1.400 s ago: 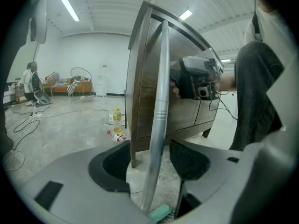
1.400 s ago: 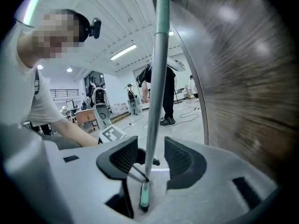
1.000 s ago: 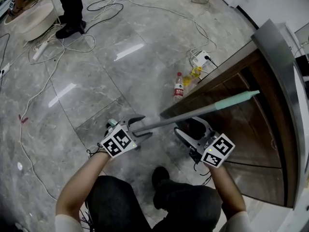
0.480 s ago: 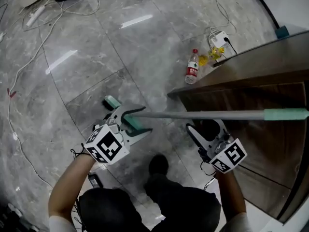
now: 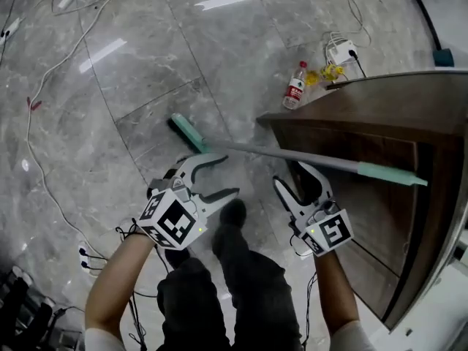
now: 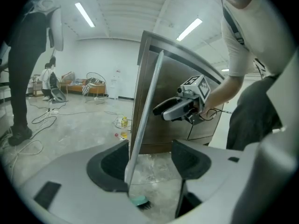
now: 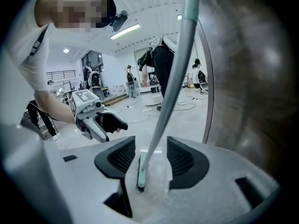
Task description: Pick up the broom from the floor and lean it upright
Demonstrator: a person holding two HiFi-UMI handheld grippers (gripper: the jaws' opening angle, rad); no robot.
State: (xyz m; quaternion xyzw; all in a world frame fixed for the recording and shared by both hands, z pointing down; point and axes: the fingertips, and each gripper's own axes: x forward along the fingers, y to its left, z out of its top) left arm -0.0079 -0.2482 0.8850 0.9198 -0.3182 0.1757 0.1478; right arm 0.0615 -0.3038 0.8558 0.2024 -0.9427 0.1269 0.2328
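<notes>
The broom stands tilted, its teal head (image 5: 189,132) on the floor. Its grey handle (image 5: 292,154) rises rightward against the wooden cabinet (image 5: 365,108) to a teal grip (image 5: 391,174). My left gripper (image 5: 227,174) is open just short of the handle, near the head. In the left gripper view the handle (image 6: 140,125) runs past the left pad without being clamped. My right gripper (image 5: 289,172) is open below the handle's middle. Its jaws have just been closing a little. The handle (image 7: 163,120) shows in the gap between them, and the pads do not press it.
A water bottle (image 5: 295,93), a yellow bottle (image 5: 329,73) and a power strip (image 5: 341,50) lie by the cabinet's far corner. Cables (image 5: 44,108) trail over the marble floor at left. My shoe (image 5: 232,214) is between the grippers.
My left gripper was round the handle near the head; now it has let go and drawn back toward me. The broom's grip end has swung lower against the cabinet. The right gripper has stayed open.
</notes>
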